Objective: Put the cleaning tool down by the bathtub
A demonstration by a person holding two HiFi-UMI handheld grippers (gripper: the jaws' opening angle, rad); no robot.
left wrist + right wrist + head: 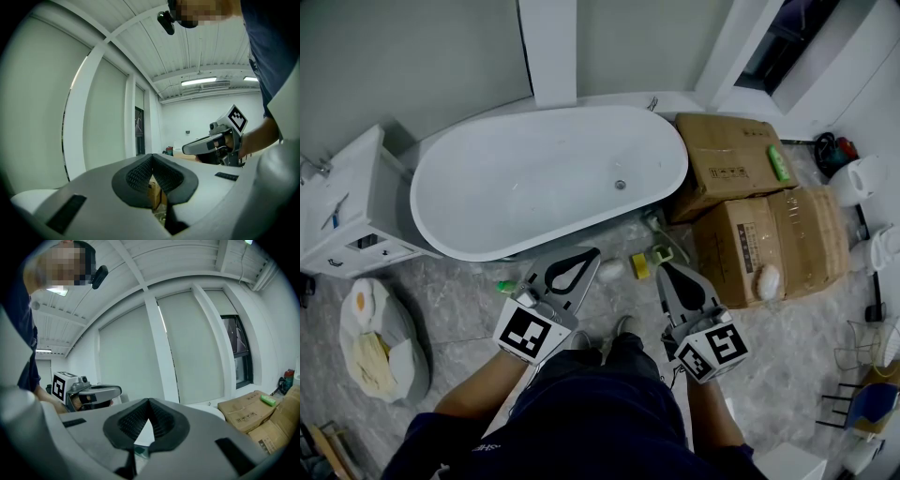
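Observation:
The white bathtub (pixel 548 178) stands on the marble floor ahead of me. By its near right foot lie a white rounded thing (pixel 609 270), a yellow piece (pixel 639 265) and a pale green piece (pixel 662 253); I cannot tell which of them is the cleaning tool. My left gripper (pixel 589 253) (pixel 151 155) is held close to my body, shut, with nothing between its pads. My right gripper (pixel 664 269) (pixel 149 401) sits beside it, also shut and empty. Both point upward toward the wall. Each gripper view shows the other gripper: the right gripper (pixel 206 145) and the left gripper (pixel 93 392).
Two cardboard boxes (pixel 727 159) (pixel 769 244) stand right of the tub, with a green bottle (pixel 779 162) and a white pad (pixel 767 279) on them. A white cabinet (pixel 347 206) and a stuffed bag (pixel 375 342) are at the left. A green item (pixel 507 286) lies by the tub.

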